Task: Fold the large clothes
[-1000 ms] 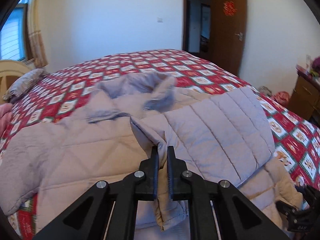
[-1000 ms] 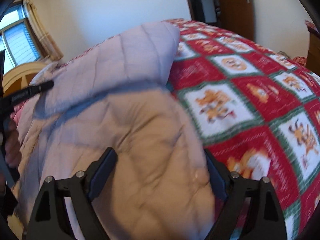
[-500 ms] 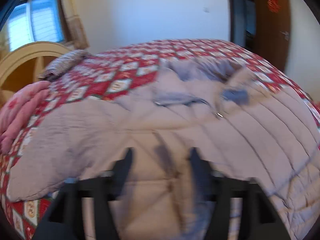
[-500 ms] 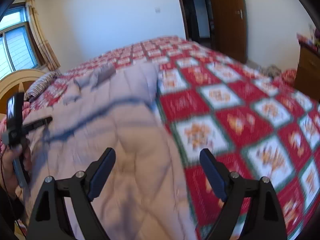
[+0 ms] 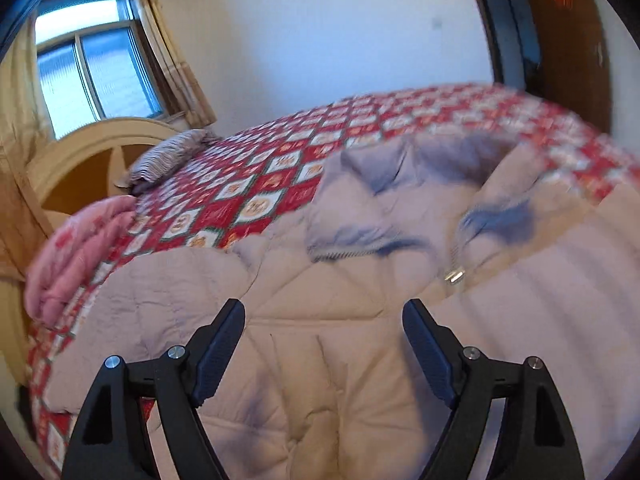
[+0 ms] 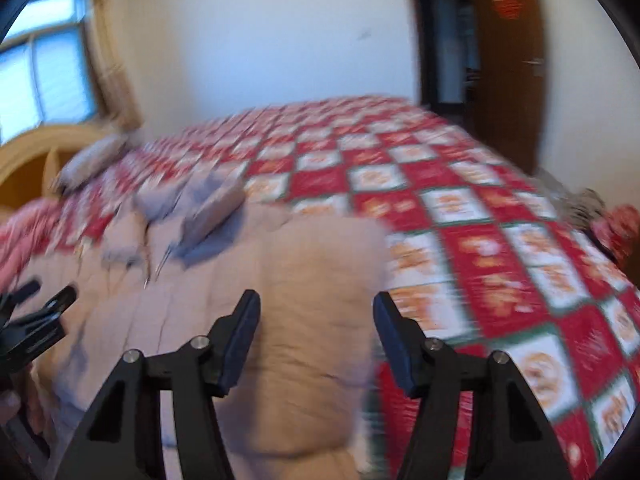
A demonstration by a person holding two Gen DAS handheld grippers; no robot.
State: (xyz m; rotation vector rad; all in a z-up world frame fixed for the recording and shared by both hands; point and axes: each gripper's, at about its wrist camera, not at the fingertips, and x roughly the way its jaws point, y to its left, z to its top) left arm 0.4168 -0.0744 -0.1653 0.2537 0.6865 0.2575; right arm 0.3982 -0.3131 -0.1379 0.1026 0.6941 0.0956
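Hovering over the quilted coat on the bed, my left gripper is opening wide, holding nothing. My right gripper is closing, empty, above the folded edge near the bed's right side; I should pinch both layers squarely there.

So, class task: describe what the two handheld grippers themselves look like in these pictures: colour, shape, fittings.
Both the left gripper and the right gripper are matte black, each with two flat, dark-padded fingers on angular, triangular-cutout linkage arms. Round silver bolt heads mark the pivots. No cables or markings show. The left gripper also appears at the right view's left edge.
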